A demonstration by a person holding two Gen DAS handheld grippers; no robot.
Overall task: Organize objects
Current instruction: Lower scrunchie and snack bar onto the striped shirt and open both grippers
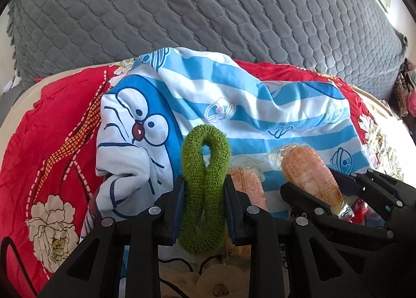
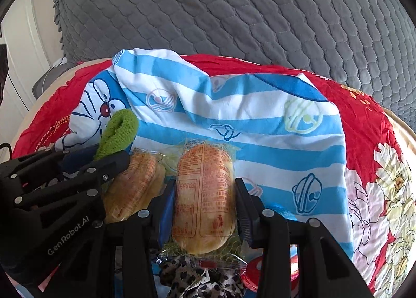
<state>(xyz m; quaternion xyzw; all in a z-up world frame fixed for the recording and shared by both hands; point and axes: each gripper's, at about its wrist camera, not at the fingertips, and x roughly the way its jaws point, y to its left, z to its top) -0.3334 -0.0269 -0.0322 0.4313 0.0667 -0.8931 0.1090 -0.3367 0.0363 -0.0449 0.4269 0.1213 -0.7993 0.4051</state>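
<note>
Left wrist: fingers (image 1: 205, 189) pinch green scrunchie (image 1: 205, 168) | right fingers (image 2: 205, 204) clamp bread packet (image 2: 205, 194)

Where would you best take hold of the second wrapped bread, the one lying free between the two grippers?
Probably across the middle of the free wrapped bread, jaws on its long sides, coming from above: it lies flat on the striped cloth, and its ends sit near the left gripper.

Home bedroom, quilted grey bedcover (image 1: 208, 12), floral sheet (image 1: 52, 142)
</note>
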